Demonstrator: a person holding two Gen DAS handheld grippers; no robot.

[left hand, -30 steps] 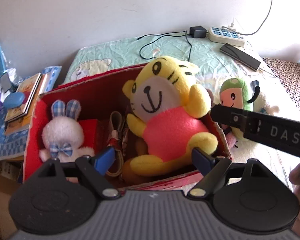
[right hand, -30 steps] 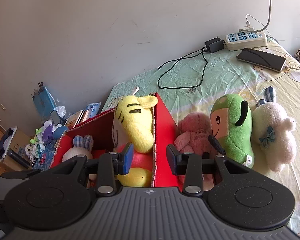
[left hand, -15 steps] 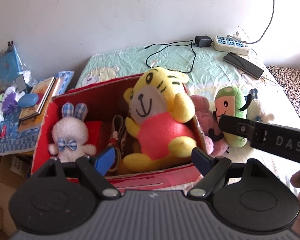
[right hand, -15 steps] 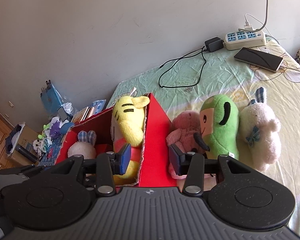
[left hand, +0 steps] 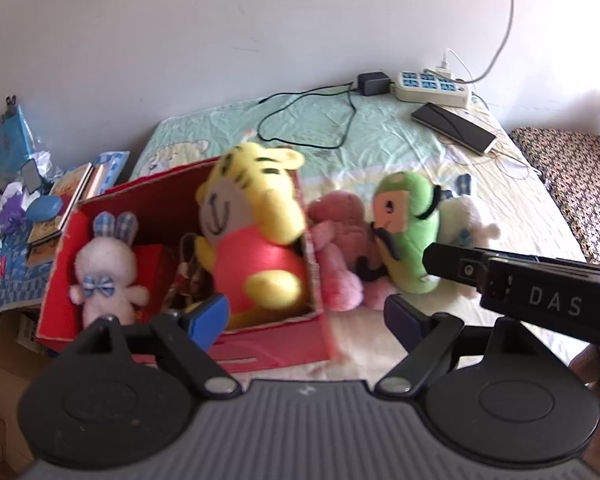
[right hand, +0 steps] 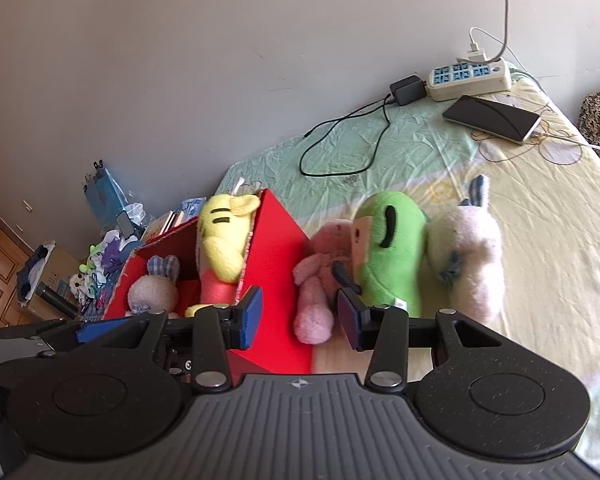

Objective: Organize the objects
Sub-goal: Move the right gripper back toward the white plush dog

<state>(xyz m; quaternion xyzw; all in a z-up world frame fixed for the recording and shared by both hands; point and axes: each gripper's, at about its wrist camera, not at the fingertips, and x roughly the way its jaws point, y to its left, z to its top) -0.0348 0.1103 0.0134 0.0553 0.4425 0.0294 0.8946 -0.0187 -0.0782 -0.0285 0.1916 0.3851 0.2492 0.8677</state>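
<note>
1. The bed (right hand: 540, 216) carries everything. Its far edge runs along the wall, and the near right part is bare sheet with lots of room to move.
2. The red box (left hand: 268, 348) sits at the left edge of the bed. Inside are a yellow tiger (left hand: 256, 232), which fills the right end, and a white bunny (left hand: 104, 268) at the left end. The room left in the box is in the middle, and it is small.
3. Three toys lie on the bed just beside the box's right wall: a pink toy (right hand: 320, 272) touching the box, a green toy (right hand: 392, 256) leaning on it, and a fluffy white toy (right hand: 476, 256) on the far side.
4. The right gripper (right hand: 300, 320) has just been opening its jaws. They stand apart with nothing between them, close in front of the pink toy.
5. The left gripper (left hand: 304, 316) is open and empty, over the box's near right corner.
6. What could go wrong: the toys press together, so a grab at the pink one may drag the green one along. The left finger may bump the box wall. The tall tiger may block a new toy.
7. A phone (right hand: 492, 118), a power strip (right hand: 468, 78) and a black wire (right hand: 348, 140) lie near the far edge, well apart from the toys.
</note>
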